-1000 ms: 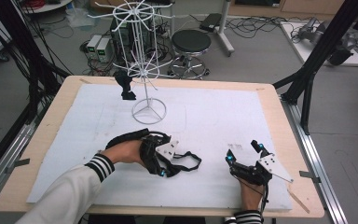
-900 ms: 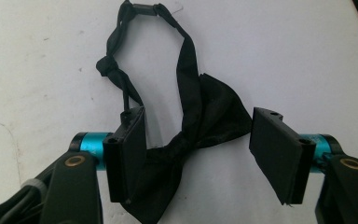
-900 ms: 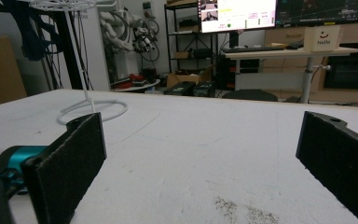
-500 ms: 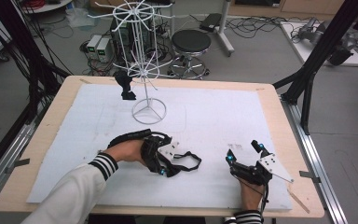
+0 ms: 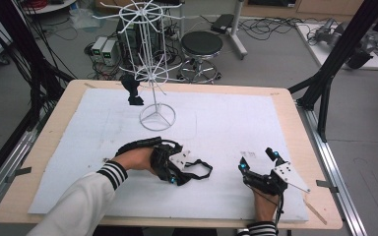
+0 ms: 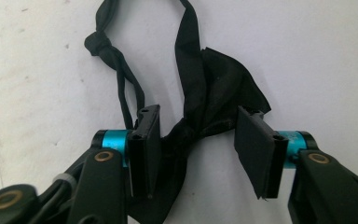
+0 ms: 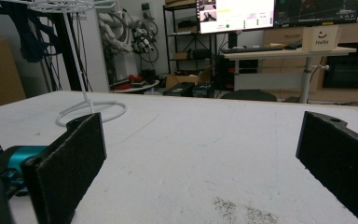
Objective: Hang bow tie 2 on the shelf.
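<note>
The left gripper [image 6: 196, 144] sits at lower centre of the left gripper view, jaws partly spread and just now closing around a black fabric strap [image 6: 205, 93]. The bunched cloth lies between the pads [image 6: 256, 154]; the left pad touches it, while the right pad looks a sliver clear, so the pinch does not appear complete. In the high view the strap [image 5: 199, 169] lies on the white mat [image 5: 236, 118], left of centre in the lower half of the frame, just right of the left gripper [image 5: 174, 169].

Procedure, as judged: close on the thick folded section, not the thin knotted cord [image 6: 102, 46] at upper left of the left gripper view, which could slip out. Keep the jaw tips low against the mat so the fold stays between the pads, then lift straight up.

The right gripper [image 5: 258, 160] rests at lower right of the high view, jaws spread wide with nothing between them, well apart from the strap.

Clearances: the white wire rack [image 5: 150, 59] stands in the upper left of the high view with a black item [image 5: 132, 88] hanging beside it. The mat between strap and rack is open. The near table edge [image 5: 177, 221] runs close below both hands; avoid dragging the strap toward it.
</note>
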The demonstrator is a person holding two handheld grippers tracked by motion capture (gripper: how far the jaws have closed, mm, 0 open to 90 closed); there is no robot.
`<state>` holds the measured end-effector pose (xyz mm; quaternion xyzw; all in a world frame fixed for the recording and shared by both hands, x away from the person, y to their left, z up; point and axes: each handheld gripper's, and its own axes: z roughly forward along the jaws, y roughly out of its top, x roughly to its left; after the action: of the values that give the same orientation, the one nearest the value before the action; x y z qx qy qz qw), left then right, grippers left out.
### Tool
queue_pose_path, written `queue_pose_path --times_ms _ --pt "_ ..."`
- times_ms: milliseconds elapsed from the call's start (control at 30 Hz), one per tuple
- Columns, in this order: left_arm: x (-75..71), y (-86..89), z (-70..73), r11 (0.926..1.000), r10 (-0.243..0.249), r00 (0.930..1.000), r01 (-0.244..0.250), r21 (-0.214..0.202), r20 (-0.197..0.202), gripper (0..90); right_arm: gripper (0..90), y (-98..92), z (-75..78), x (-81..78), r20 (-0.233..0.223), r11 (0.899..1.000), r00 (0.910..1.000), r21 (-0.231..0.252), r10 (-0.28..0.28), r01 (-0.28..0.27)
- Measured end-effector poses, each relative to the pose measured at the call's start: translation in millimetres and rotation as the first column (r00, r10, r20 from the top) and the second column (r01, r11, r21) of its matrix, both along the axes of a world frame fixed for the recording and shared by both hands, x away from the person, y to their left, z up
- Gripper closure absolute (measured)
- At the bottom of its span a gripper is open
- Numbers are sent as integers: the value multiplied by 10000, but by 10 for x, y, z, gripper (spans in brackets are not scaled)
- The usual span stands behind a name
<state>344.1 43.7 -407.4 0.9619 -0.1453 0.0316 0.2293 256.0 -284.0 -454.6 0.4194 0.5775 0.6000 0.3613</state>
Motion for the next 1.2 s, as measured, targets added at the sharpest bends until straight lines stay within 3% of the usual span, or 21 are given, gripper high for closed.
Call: queue_pose_path --times_ms 133,433,600,767,933,1200 --pt "14 2 -12 9994 306 9995 -308 -124 -126 551 6 1 0 0 13 10000 10000 6 -6 6" --pt "24 -15 -50 10000 51 10000 -51 -1 1 539 7 3 0 -4 -43 10000 10000 33 3 -3" --pt "43 -3 -75 9998 181 9993 -180 43 -323 592 6 2 0 -4 -16 10000 10000 12 -4 4" --pt "33 14 -78 9995 302 9968 -301 27 -737 723 6 2 0 -4 -44 10000 10000 31 8 -8" --pt "28 14 -72 9978 662 9940 -662 29 -870 756 6 2 0 -4 -43 10000 10000 28 6 -5" --pt "4 34 -67 9922 998 9874 -1080 -622 -1228 757 6 -1 0 -1 -17 10000 10000 9 8 -8"
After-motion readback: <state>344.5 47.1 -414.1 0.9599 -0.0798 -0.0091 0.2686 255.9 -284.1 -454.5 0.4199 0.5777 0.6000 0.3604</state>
